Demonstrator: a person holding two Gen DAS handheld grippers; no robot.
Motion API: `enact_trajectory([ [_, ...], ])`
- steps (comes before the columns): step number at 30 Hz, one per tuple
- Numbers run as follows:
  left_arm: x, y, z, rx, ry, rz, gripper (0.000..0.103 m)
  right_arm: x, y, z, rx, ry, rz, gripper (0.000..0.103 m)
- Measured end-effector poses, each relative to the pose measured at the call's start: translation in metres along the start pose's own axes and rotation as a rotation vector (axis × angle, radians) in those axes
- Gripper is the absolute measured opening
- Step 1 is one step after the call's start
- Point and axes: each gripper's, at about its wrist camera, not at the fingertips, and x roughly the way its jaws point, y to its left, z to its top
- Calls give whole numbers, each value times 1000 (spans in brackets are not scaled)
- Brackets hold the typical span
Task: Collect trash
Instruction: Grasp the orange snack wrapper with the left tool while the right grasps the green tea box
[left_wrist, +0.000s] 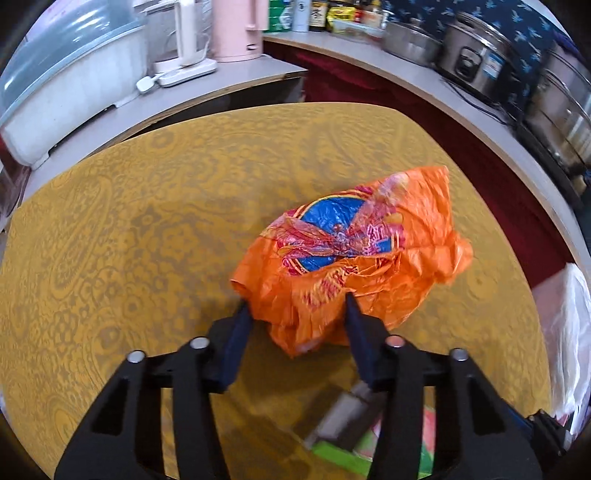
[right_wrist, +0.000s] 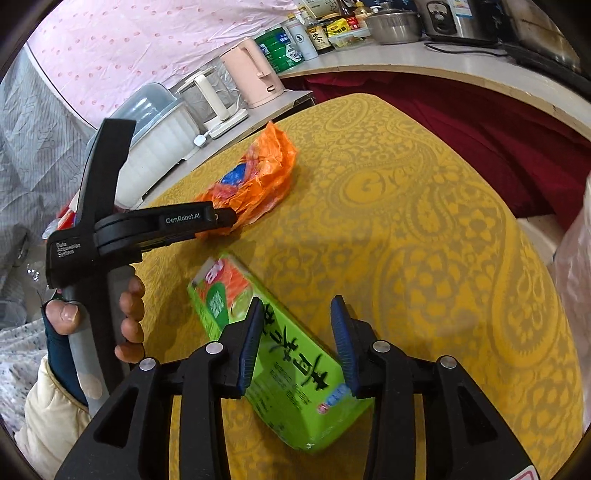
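While jaws apparently pinch the orange bag, the green carton lies apart.

Table w/ yellow patterned cloth is carrying two items: orange bag lying at 11 o'clock, green carton lying at 6.

Each camera sits just behind its own tool, looking steeply down at the yellow tabletop from close range. Both views share the orange bag and the far counter.
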Motion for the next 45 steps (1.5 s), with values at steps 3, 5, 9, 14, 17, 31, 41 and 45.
enact_trajectory([
  [3,-10,-11,-11,7,-7,-18,31,-10,-4,-12,19,5,0,38],
  [5,-19,-18,-21,15,-11,-29,27,-15,-8,-18,31,10,3,38],
  [9,-39,-24,-45,17,-17,-36,25,-28,-14,-38,56,30,33,39],
  [14,-62,-16,-68,-35,-23,-40,24,-38,-10,-58,46,58,50,39],
  [17,-69,-15,-86,-35,-20,-12,24,-41,-5,-72,46,91,82,40],
  [31,-112,-1,-111,-77,-83,16,24,-61,23,-113,-87,194,117,40],
  [41,-152,36,-172,-36,-51,169,24,-69,37,-131,-111,241,118,40],
  [45,-142,30,-209,8,25,175,24,-72,40,-140,-102,239,118,40],
])
